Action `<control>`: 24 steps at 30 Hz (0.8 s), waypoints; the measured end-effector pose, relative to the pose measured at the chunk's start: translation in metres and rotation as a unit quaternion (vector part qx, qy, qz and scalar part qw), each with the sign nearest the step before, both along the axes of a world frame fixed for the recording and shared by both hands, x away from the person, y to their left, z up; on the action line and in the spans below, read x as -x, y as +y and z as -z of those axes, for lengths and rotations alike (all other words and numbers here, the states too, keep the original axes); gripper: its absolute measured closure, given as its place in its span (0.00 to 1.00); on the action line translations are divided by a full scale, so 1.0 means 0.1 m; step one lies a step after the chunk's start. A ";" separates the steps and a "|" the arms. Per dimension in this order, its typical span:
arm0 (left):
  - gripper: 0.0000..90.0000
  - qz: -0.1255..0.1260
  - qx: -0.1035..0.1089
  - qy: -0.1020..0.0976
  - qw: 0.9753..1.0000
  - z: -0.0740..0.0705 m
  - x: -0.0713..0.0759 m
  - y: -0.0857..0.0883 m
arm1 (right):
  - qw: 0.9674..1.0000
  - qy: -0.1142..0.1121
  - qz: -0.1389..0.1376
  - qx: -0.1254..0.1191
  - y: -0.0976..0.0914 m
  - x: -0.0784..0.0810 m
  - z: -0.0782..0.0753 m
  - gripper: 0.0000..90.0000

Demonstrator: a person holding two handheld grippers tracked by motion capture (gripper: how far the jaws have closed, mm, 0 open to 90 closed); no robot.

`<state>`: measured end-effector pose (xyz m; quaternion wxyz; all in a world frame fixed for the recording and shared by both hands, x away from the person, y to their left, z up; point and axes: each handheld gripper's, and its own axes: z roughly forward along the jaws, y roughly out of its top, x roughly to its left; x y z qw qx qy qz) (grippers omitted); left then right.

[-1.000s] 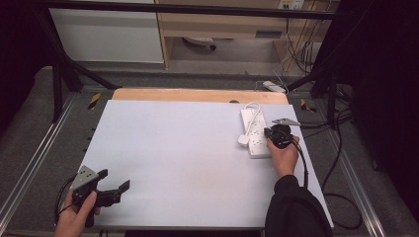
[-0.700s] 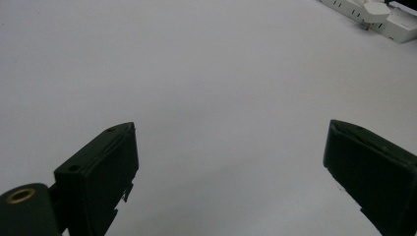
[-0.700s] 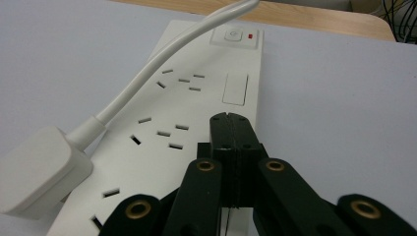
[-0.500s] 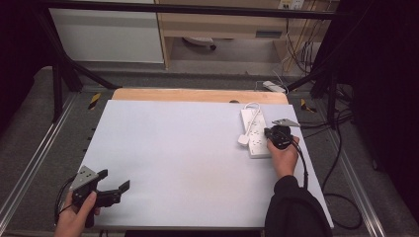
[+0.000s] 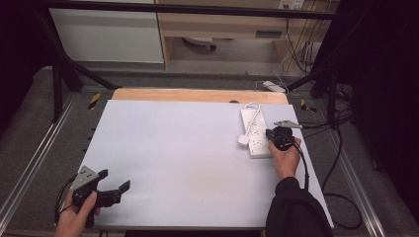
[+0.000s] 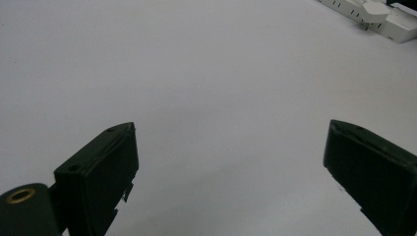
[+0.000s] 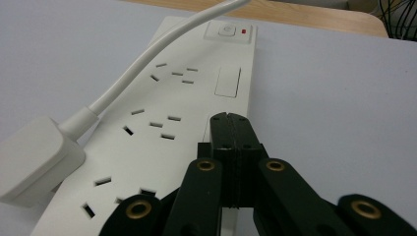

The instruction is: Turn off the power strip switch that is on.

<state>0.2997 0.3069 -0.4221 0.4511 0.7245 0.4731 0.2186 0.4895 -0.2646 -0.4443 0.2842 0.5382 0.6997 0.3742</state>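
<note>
- The right gripper [image 5: 280, 138] sits at the right side of the desk [image 5: 188, 163], over the near end of a white strip [image 5: 255, 132].
- In the right gripper view its jaws are pressed flat together with nothing between them; the tips [image 7: 229, 120] lie over the right edge of the strip [image 7: 167, 123]. I cannot tell whether they touch it.
- The strip lies lengthwise, pointing away from the person, near the desk's far right corner. Its switch [image 7: 229, 31] with a red light is at the far end.
- A white plug [image 7: 34, 160] lies on the strip's left edge, not in a socket, and its cord [image 7: 162, 51] curves back over the sockets toward the far end. In the high view the plug [image 5: 243, 140] sits just left of the strip.
- The left gripper [image 5: 106, 190] is held at the near left corner of the desk, well apart from the strip, jaws spread wide and empty.
- In the left gripper view, bare desk [image 6: 206, 98] lies between the jaws, and the strip [image 6: 364, 11] shows far off at the top right.
- A wooden edge [image 5: 197, 95] runs along the far side of the desk.
</note>
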 end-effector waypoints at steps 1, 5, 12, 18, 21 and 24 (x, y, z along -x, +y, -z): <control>0.07 0.000 0.001 0.000 1.000 0.00 0.00 0.00 | 1.000 0.002 0.001 -0.002 0.00 0.00 0.00 1.00; 0.07 0.000 0.002 0.000 1.000 0.00 0.00 0.00 | 1.000 0.002 0.004 -0.009 0.00 -0.02 0.00 1.00; 0.07 0.000 0.004 0.000 1.000 0.00 0.00 0.01 | 1.000 0.008 0.003 -0.003 0.02 -0.04 -0.02 1.00; 0.07 0.001 0.001 0.000 1.000 0.00 0.00 0.00 | 1.000 0.005 0.002 -0.007 0.03 -0.05 -0.04 1.00; 0.07 0.001 0.001 0.000 1.000 0.00 0.00 0.00 | 1.000 0.005 0.001 -0.010 0.04 -0.05 -0.06 1.00; 0.07 0.000 -0.001 0.001 1.000 0.00 0.00 0.00 | 1.000 0.008 -0.004 -0.011 0.06 -0.05 -0.08 1.00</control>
